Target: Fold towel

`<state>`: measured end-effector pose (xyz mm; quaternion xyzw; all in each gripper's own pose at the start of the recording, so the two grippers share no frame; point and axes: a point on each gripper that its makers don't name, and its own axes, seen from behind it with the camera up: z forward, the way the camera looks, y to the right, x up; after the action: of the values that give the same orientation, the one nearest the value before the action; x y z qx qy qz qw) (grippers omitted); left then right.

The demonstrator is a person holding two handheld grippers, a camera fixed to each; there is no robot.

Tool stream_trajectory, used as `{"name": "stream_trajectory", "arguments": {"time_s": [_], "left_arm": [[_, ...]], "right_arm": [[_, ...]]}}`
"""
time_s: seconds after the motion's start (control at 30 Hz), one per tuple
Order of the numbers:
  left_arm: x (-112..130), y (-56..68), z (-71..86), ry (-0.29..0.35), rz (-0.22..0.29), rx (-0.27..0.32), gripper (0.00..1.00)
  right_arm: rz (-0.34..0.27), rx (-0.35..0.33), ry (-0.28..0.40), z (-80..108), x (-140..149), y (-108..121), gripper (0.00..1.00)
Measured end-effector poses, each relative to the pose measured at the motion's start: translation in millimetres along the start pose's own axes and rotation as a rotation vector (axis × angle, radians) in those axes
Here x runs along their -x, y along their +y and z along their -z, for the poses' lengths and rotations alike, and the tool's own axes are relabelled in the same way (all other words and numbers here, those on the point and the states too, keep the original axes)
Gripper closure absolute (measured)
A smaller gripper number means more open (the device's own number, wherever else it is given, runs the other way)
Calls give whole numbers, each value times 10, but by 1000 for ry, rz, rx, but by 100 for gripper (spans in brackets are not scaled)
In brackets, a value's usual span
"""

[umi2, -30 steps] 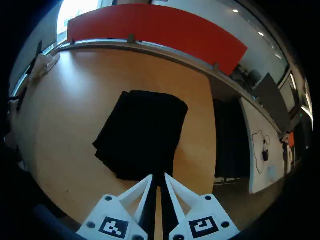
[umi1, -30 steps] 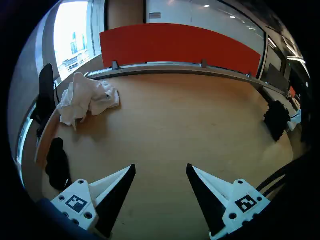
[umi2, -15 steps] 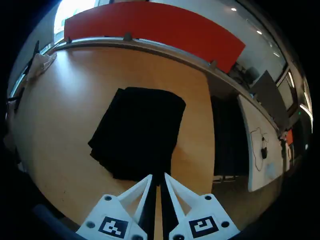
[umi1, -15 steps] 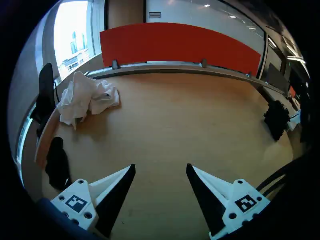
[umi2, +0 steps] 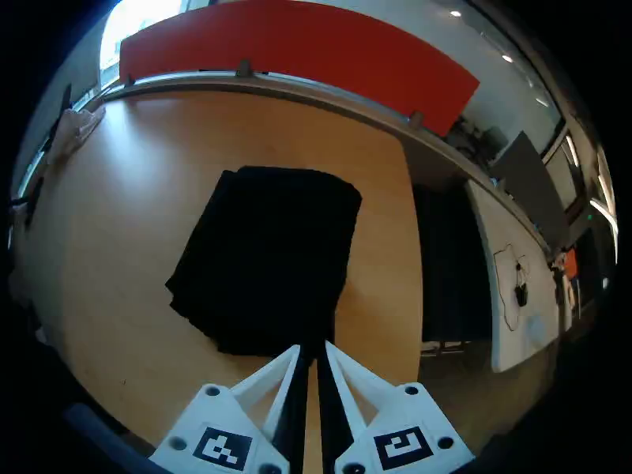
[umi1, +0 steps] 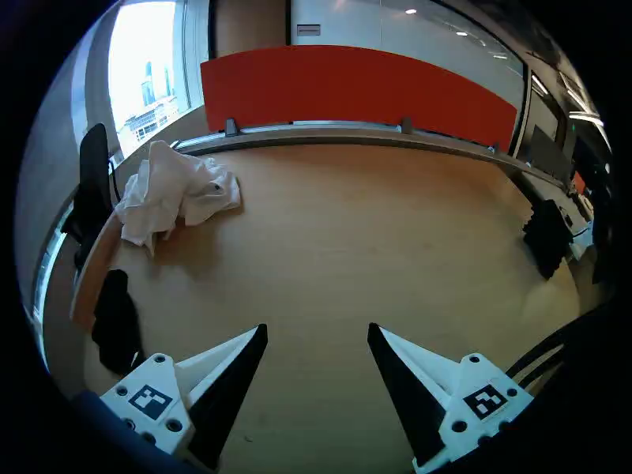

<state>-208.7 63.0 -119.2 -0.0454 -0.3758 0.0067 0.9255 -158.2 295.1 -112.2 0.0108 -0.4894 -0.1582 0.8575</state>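
A black towel (umi2: 268, 261) lies folded by the table's (umi2: 118, 197) right edge, so the folding seems nearly done. The right claw (umi2: 312, 347) is clenched at its near edge, grasp unclear; the left claw (umi1: 316, 327) hangs released. The next move likely calls for backing away.

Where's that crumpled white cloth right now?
In the left gripper view, the white cloth lies at the far left corner of the wooden table, by the window and just below the left end of the red panel.

Pale wooden table (umi1: 355, 229), red divider panel (umi1: 355, 83) along its far edge, black chair (umi1: 91, 182) beside bright window (umi1: 146, 71).
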Motion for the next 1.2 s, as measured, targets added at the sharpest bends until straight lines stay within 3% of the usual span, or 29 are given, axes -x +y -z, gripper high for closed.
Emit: {"name": "stream_trajectory", "arguments": {"time_s": [0.27, 0.4, 0.53, 0.73, 1.2], "left_arm": [[-2, 15, 5, 3, -3, 2, 6], [6, 21, 13, 3, 0, 4, 6], [4, 15, 19, 5, 5, 5, 6], [-7, 31, 24, 9, 7, 9, 6], [-28, 50, 37, 16, 10, 16, 6]], "right_arm": [[-8, 20, -1, -11, 27, 13, 91], [-17, 40, -9, -13, 67, 55, 79], [-23, 65, -16, -1, 111, 110, 35], [-36, 70, -7, 19, 119, 113, 9], [-77, 57, 39, 85, -15, 59, 9]]}}
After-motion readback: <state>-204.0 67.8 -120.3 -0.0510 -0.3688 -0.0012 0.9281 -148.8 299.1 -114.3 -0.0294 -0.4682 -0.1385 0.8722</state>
